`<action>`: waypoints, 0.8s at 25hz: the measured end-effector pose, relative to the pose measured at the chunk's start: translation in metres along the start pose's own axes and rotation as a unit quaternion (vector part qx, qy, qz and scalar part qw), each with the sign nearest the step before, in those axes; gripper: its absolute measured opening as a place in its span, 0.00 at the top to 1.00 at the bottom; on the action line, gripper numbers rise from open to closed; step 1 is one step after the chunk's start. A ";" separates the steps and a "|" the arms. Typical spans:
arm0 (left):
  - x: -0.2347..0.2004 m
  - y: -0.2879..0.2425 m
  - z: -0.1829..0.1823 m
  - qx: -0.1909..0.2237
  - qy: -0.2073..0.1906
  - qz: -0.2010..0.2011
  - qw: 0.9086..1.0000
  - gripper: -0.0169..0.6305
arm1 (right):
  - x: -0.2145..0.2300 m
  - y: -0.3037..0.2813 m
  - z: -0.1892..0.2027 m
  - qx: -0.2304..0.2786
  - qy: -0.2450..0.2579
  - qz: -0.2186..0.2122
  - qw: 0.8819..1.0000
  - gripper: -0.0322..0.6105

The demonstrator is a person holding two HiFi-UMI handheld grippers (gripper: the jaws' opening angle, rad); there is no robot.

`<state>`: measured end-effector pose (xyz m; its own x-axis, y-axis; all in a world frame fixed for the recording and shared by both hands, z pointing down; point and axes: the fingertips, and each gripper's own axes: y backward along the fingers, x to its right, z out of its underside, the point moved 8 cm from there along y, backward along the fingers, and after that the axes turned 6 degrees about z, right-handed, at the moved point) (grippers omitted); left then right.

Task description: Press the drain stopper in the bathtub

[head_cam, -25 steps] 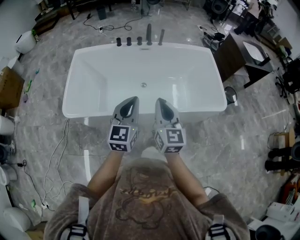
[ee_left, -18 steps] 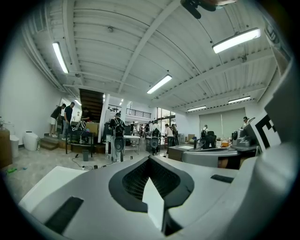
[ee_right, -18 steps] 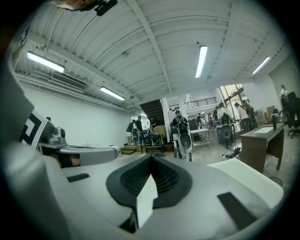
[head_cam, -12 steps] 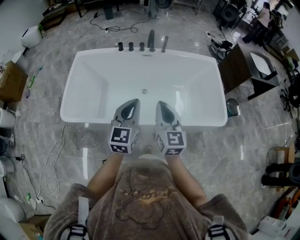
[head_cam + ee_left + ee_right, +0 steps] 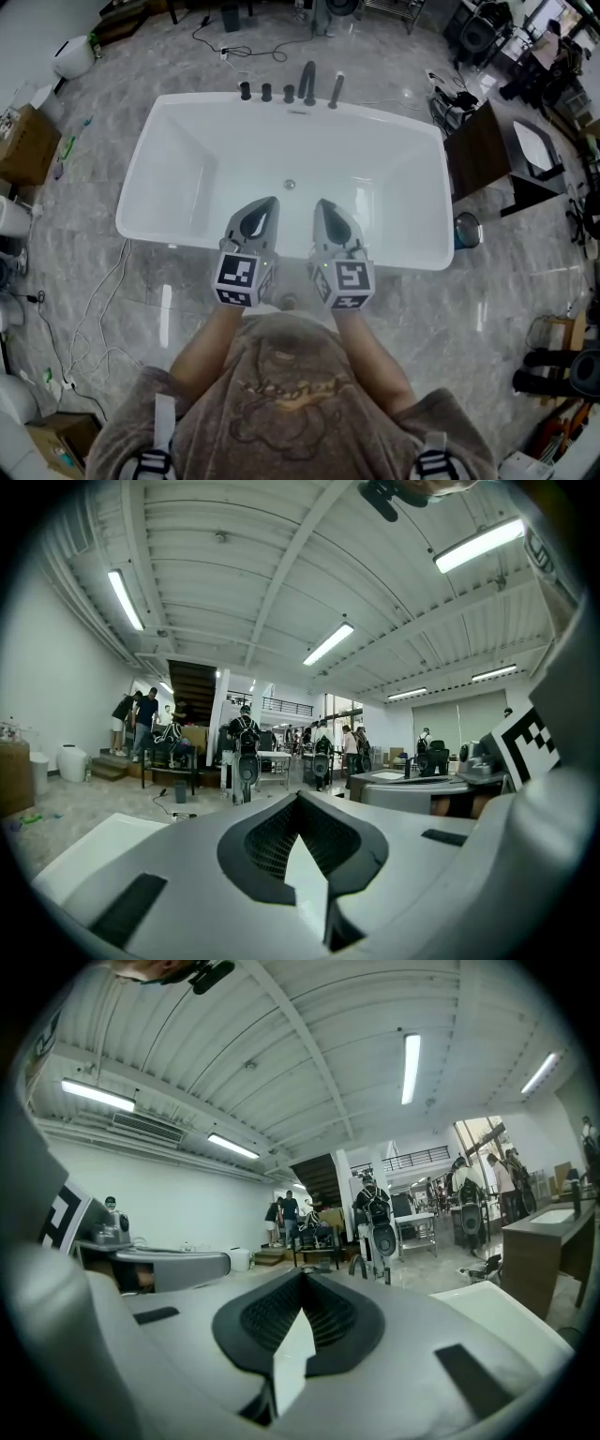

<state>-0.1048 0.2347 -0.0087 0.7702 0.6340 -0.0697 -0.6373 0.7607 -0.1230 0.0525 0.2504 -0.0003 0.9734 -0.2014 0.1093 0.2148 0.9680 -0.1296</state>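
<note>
Approach: left gripper (image 5: 266, 202) and right gripper (image 5: 322, 202), jaws closed on nothing, hover over the tub's (image 5: 187, 150) near rim. Next, lower one onto the stopper (image 5: 289, 185).

Grey marble floor (image 5: 84, 281) all round, a white cable (image 5: 117, 277) trailing across it at left. Cardboard box (image 5: 23, 141) far left, dark vanity cabinet (image 5: 483, 150) on the right. Overhead, ceiling strip lights (image 5: 478, 544); people (image 5: 141, 716) standing by a staircase (image 5: 194, 682).

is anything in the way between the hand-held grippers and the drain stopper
Nothing visible does. The drain stopper sits on the bathtub floor just beyond the left hand-held gripper and right hand-held gripper, with only bare white surface between.
</note>
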 end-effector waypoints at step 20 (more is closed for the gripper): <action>-0.052 -0.040 -0.007 -0.006 -0.018 0.021 1.000 0.97 | -0.004 -0.065 0.000 -0.006 -0.001 0.006 1.000 0.95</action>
<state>-0.1193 0.1702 -0.0068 0.7418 0.6695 -0.0386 -0.6679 0.7323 -0.1328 0.0350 0.1880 0.0082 0.9756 -0.1904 0.1094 0.2049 0.9684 -0.1421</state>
